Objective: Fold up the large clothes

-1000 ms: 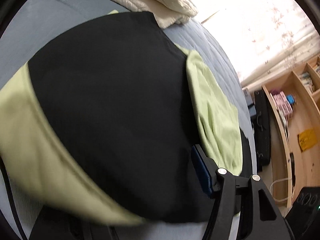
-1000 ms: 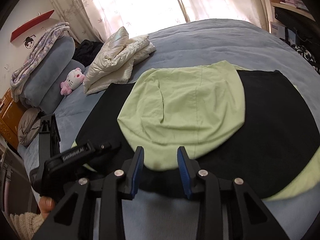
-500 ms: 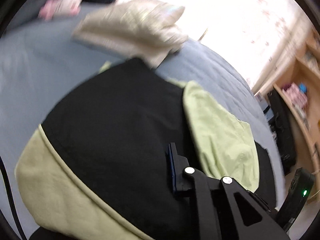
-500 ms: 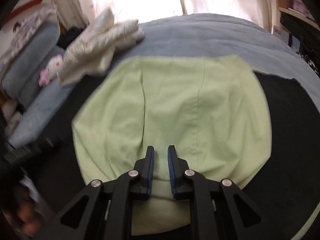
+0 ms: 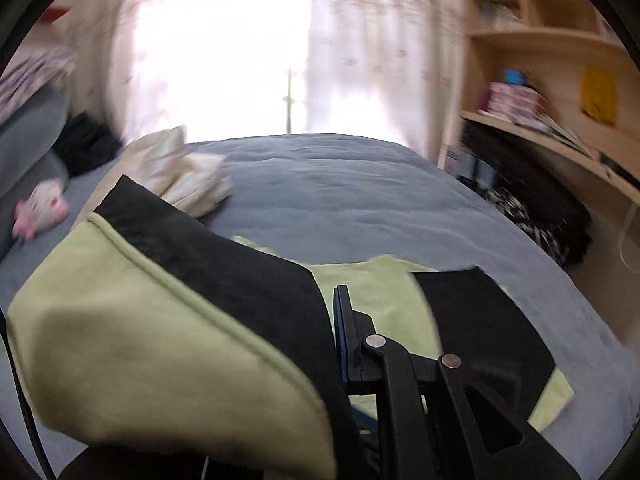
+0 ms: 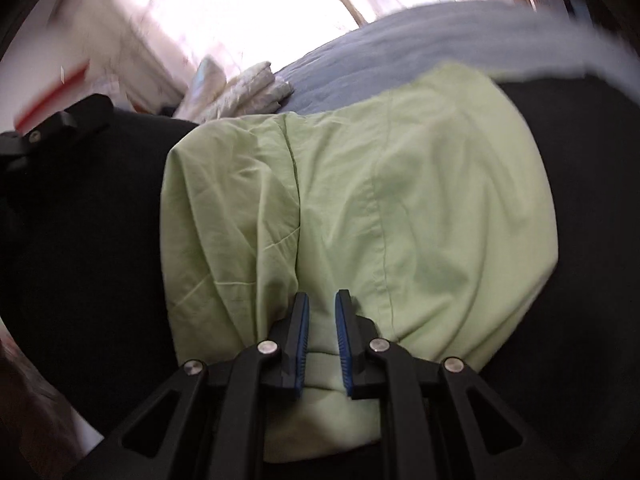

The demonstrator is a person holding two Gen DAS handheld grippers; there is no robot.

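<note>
Garment [image 6: 400, 184] pinched between both fingers [image 6: 302, 336]

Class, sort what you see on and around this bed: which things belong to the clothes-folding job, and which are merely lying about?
Part of the job:
- black and green garment
- left gripper
- right gripper

Lying about:
- cream quilted bundle
- pink plush toy
- wooden shelves
- grey pillow
</note>
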